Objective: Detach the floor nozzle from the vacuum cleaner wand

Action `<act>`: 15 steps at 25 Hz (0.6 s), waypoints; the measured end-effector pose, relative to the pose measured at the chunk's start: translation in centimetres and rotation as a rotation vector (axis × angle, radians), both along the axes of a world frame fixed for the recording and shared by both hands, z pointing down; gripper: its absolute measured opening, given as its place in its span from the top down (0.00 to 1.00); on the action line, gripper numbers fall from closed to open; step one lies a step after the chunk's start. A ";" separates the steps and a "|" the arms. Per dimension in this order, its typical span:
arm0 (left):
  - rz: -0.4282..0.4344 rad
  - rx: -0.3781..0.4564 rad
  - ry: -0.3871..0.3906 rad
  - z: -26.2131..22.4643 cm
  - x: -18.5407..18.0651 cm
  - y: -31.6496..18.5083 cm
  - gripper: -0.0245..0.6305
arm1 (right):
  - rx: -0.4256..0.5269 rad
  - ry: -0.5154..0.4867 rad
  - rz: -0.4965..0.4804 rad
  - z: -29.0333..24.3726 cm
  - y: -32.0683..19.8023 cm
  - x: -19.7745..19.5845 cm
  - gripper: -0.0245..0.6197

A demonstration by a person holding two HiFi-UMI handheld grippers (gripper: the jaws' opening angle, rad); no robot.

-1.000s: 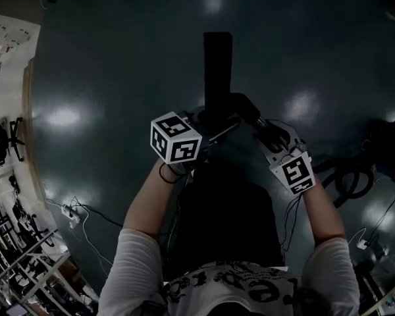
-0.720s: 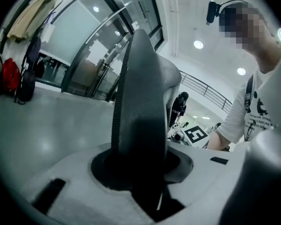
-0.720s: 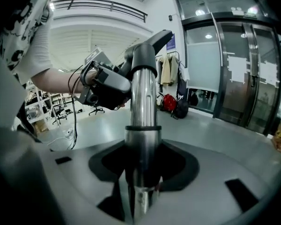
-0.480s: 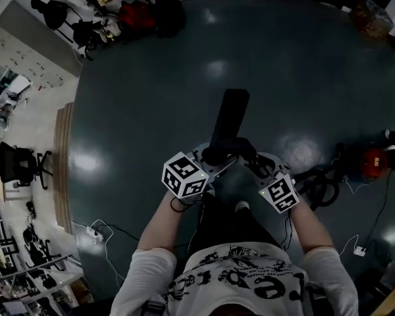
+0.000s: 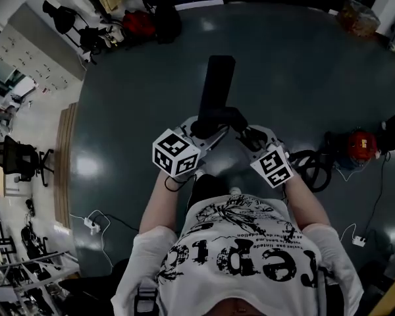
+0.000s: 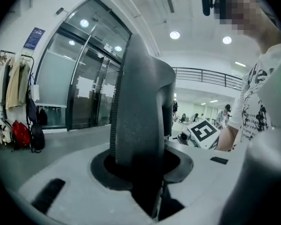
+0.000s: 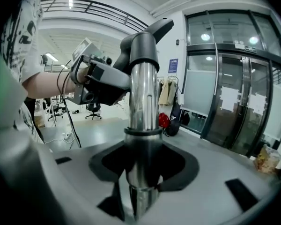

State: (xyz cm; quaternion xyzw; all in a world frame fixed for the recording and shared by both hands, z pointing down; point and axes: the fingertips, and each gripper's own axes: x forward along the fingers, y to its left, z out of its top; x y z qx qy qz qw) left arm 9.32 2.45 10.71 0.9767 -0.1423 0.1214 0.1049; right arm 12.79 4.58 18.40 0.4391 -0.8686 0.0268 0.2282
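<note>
The black floor nozzle (image 5: 217, 84) hangs above the dark floor, its long body pointing away from me. In the left gripper view its dark grey neck (image 6: 140, 111) fills the gap between the jaws, and my left gripper (image 5: 207, 133) is shut on it. My right gripper (image 5: 240, 133) is shut on the chrome wand tube (image 7: 143, 107), which rises to a black elbow (image 7: 143, 43) joined to the nozzle. The two grippers sit close together on either side of that joint. The left gripper (image 7: 91, 78) also shows in the right gripper view.
A red vacuum body (image 5: 359, 147) with a coiled black hose (image 5: 316, 170) lies on the floor at the right. A power strip and cable (image 5: 92, 224) lie at the left. Bags (image 5: 138, 22) and hung clothes stand by the far wall, and desks and chairs line the left edge.
Both grippers have risen together with the nozzle and wand, and the left one has rolled. My head is higher too, so more of the room shows.
</note>
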 end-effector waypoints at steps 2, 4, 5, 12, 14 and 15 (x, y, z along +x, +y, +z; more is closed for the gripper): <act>0.017 0.012 -0.024 -0.2 0.7 0.2 0.77 | -0.002 0.000 0.015 -0.1 0.1 0.5 0.69; 0.020 0.021 -0.052 -0.3 1.2 0.0 0.77 | -0.011 -0.013 0.032 0.0 0.0 0.8 0.69; 0.015 0.023 -0.064 -0.5 1.3 0.1 0.77 | -0.015 -0.021 0.041 0.1 0.0 0.9 0.69; -0.071 0.024 -0.098 -2.1 2.3 0.8 0.77 | -0.034 -0.044 0.098 -0.9 0.2 2.2 0.69; -0.106 0.012 -0.104 -2.3 2.6 0.9 0.77 | -0.038 -0.047 0.115 -1.1 0.1 2.6 0.69; -0.123 0.005 -0.107 -2.4 2.6 0.9 0.77 | -0.040 -0.047 0.122 -1.2 0.0 2.7 0.69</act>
